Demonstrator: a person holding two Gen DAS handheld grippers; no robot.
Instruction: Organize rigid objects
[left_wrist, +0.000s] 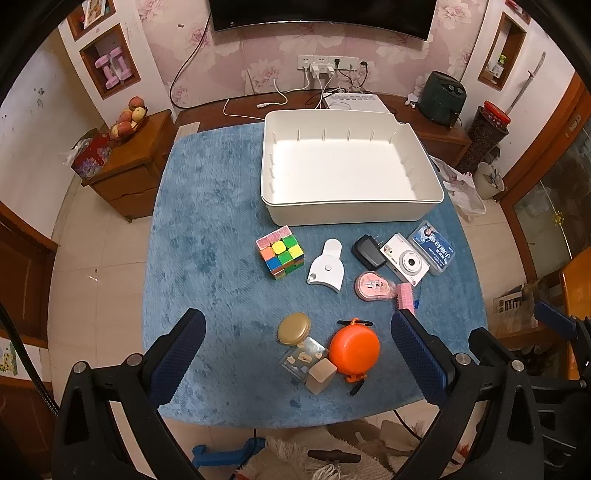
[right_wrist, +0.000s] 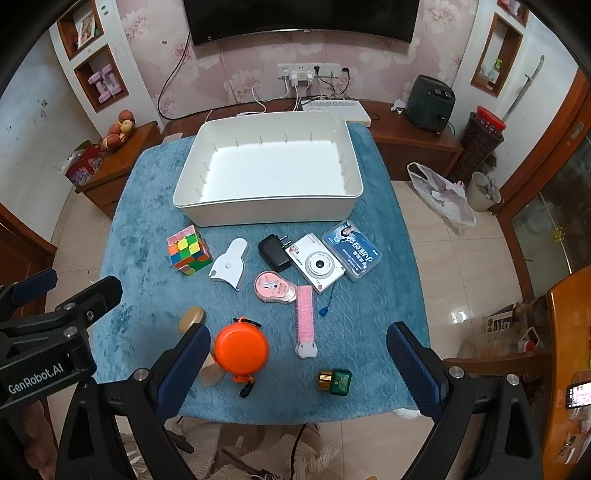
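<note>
An empty white bin (left_wrist: 351, 210) (right_wrist: 269, 212) stands at the back of the blue-clothed table (left_wrist: 207, 258) (right_wrist: 140, 236). In front of it lie a colour cube (left_wrist: 280, 256) (right_wrist: 189, 250), a white gadget (left_wrist: 327, 267), a black charger (right_wrist: 274, 252), a white camera (right_wrist: 317, 263), a blue card case (right_wrist: 352, 250), a pink round case (right_wrist: 274, 287) and a pink comb (right_wrist: 306, 321). Nearer me sit an orange round case (left_wrist: 354, 349) (right_wrist: 241, 349), a gold disc (left_wrist: 293, 328), a beige block (left_wrist: 320, 374) and a green bottle (right_wrist: 335, 382). My left gripper (left_wrist: 295, 354) and right gripper (right_wrist: 299, 365) hover open above the near edge, holding nothing.
A wooden side cabinet with a fruit bowl (left_wrist: 127, 120) stands left of the table. A low TV bench (right_wrist: 406, 136) with a dark appliance, cables and a white box runs behind. A plastic bag (right_wrist: 443, 195) and a bucket sit on the tiled floor at right.
</note>
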